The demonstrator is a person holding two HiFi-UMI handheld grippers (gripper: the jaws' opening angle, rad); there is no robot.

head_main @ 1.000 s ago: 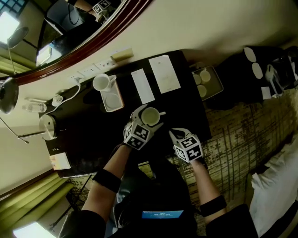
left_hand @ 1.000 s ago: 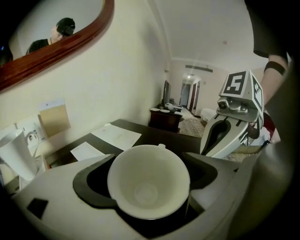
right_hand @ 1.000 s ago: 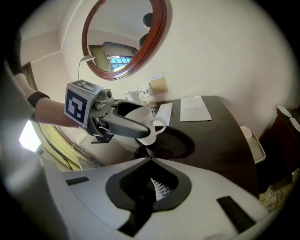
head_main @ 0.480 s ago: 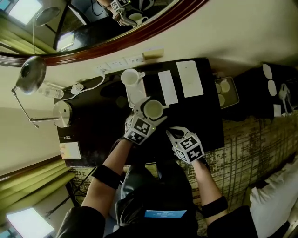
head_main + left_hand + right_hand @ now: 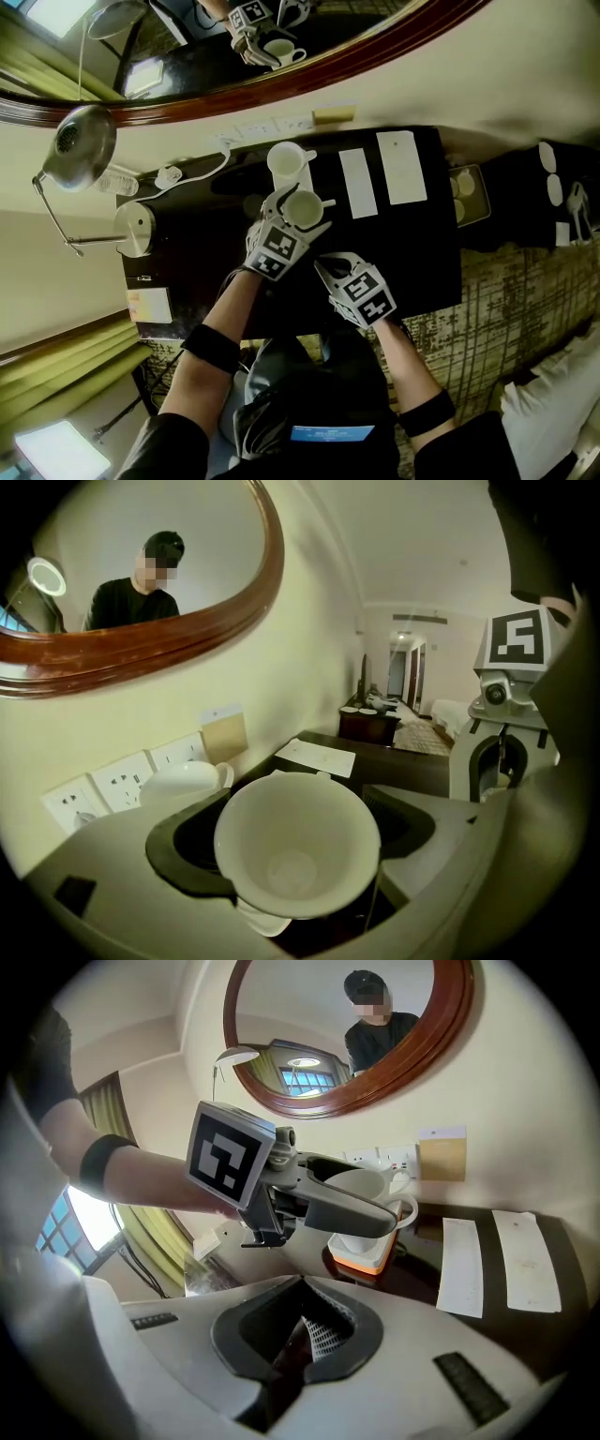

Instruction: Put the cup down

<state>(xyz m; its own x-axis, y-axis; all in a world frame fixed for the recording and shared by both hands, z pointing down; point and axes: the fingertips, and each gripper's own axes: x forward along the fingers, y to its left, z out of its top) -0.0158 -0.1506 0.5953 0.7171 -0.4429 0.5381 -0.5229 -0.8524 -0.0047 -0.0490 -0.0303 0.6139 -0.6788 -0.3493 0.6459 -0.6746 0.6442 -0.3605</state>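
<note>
Gripping cup [image 5: 295,855] (orange tray [image 5: 364,1252] below: right gripper view).

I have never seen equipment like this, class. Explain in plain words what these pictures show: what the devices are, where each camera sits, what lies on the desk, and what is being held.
A person, not a robot, holds a hand-operated two-jaw gripper in each hand. The cubes with square markers are part of the grippers. One picture comes from a camera on the person's head, looking steeply down. The other two come from cameras riding on each gripper, looking along its jaws. The left gripper clamps an empty white ceramic cup by its sides. The right gripper is shut and holds nothing. On the dark desk lie two white paper sheets and a second white cup. A round wood-framed mirror hangs on the wall above.
</note>
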